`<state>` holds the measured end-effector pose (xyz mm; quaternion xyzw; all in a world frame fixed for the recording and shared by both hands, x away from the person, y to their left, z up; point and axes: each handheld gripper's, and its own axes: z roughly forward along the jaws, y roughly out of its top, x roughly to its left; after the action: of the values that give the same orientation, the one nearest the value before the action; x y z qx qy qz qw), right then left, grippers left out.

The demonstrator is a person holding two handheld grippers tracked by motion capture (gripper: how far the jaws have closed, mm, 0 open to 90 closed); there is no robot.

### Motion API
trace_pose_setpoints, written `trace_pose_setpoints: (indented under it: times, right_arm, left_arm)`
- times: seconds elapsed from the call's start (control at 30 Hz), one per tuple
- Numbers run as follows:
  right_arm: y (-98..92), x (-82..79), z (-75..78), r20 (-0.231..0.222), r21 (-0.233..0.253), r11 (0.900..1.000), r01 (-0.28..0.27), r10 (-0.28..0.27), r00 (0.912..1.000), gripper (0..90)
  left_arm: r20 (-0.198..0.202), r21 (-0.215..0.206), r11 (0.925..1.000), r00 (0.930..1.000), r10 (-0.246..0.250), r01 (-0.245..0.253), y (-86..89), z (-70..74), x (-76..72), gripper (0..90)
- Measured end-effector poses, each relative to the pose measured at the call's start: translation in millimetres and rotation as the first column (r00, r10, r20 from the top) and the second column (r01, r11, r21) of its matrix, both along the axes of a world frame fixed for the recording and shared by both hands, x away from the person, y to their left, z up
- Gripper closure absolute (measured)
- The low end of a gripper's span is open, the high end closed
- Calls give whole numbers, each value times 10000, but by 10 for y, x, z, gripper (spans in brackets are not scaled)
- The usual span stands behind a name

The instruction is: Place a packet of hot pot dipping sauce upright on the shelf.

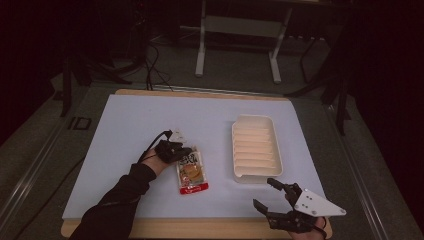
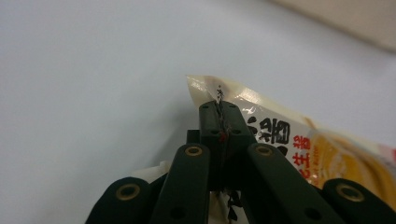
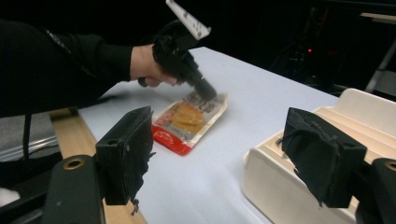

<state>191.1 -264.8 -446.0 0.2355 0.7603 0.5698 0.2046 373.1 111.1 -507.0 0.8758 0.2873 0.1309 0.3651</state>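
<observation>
Trouble could start at the thin top edge of the flat plastic snack packet with the red bottom strip and yellow food picture (image 1: pixel 192 171). Your left gripper (image 1: pixel 183 151) has its two black jaws pressed together on that edge, right at the packet's 12 o'clock end. The packet lies flat on the pale blue table mat (image 1: pixel 130 130), at about 9 o'clock from the cream ribbed plastic tray (image 1: pixel 254 146), a little way apart from it.

You only have a tiny bit of the packet in the jaws. If you lift fast, the shiny edge may slide out and the packet will drop. If you pull hard, the seal may tear. The heavy part hangs below, so it may swing and bump the tray's wall.

Your right gripper (image 1: pixel 265 194) waits at the tray's 6 o'clock side with its jaws wide apart, holding nothing. Keep it back, or it may knock the tray when you bring the packet over.
</observation>
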Motion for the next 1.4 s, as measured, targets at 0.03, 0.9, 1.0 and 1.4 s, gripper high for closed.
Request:
trace_pose_setpoints:
  times: [0.03, 0.9, 1.0, 1.4]
  right_arm:
    - [5, 3, -2, -5, -65, 10000, -47, 47, 10000, 162]
    - [74, 196, 99, 185, -433, 9980, -461, 470, 9987, 125]
    - [115, 263, 150, -66, -155, 9984, -549, 548, 9985, 107]
    - [580, 560, 150, -1157, 171, 9697, -2437, 2441, 9628, 257]
  left_arm:
    - [84, 36, 10000, 10000, -19, 19, -2, 30, -19, 900]
    - [1296, -301, 9940, 9865, -1006, 1053, -135, 641, -599, 900]
    - [1456, -256, 9924, 9826, -1151, 1200, -155, 686, -688, 900]
    - [1634, -390, 9840, 9726, -1655, 1740, -197, 779, -960, 897]
